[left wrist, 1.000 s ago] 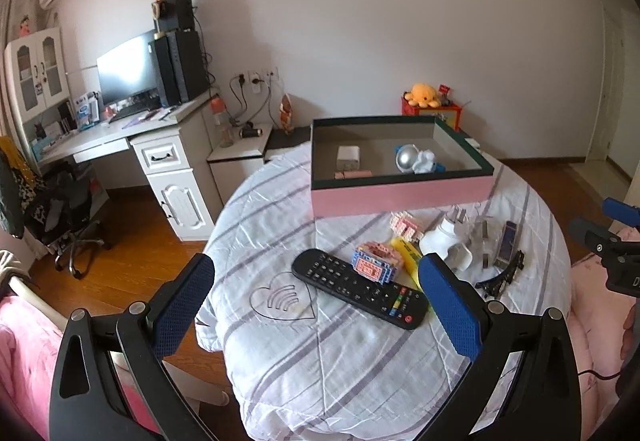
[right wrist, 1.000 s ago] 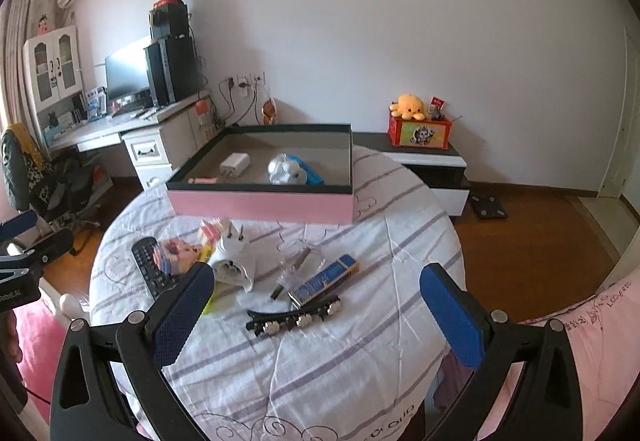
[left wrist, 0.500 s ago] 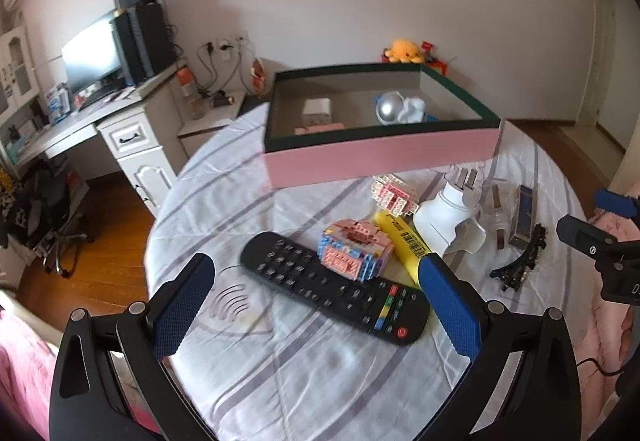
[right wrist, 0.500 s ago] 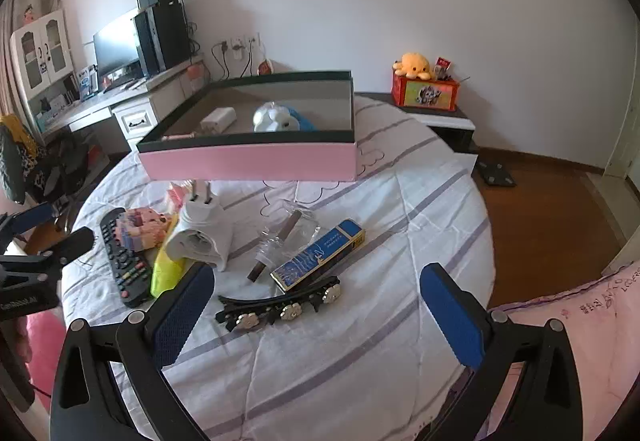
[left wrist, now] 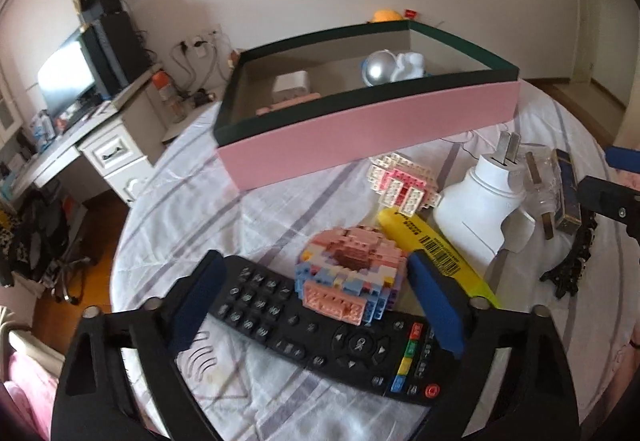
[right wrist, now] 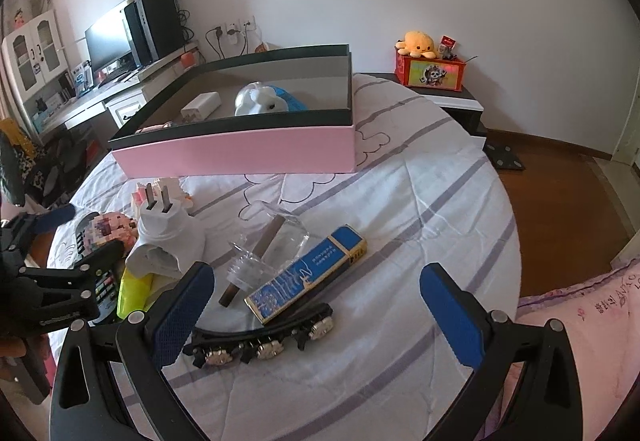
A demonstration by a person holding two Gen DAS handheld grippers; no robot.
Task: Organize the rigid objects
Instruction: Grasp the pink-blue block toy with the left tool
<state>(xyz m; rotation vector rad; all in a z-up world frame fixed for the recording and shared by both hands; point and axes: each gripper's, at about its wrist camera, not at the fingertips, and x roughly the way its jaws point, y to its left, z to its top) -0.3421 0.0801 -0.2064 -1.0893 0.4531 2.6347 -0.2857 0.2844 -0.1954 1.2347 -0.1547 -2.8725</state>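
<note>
Left gripper [left wrist: 316,295] closes in over the brick toy [left wrist: 350,275], which sits on top of the black remote [left wrist: 320,325] on a striped cloth; its jaws are closing, the toy between them but no pad yet pressing on it. The right gripper [right wrist: 316,315] hangs wide and empty above the hair clip [right wrist: 260,341] and the blue case [right wrist: 308,277], holding nothing. The pink box [left wrist: 372,137], beyond the clutter, already holds a white charger [left wrist: 290,85] and a silver-and-white figure [left wrist: 390,67], so the toy looks bound for it.

To do this grasp well, the blue pads should meet the toy's flat sides squarely and low enough to bite, yet clear of the remote beneath, or both may lift together. A brick build can crumble, so the squeeze wants to be firm but gentle. The yellow marker [left wrist: 436,249] lies just beside the right-hand pad and could be nudged; the white plug [left wrist: 476,201] and the second brick toy [left wrist: 404,181] stand near. A straight lift, then over the box wall
</note>
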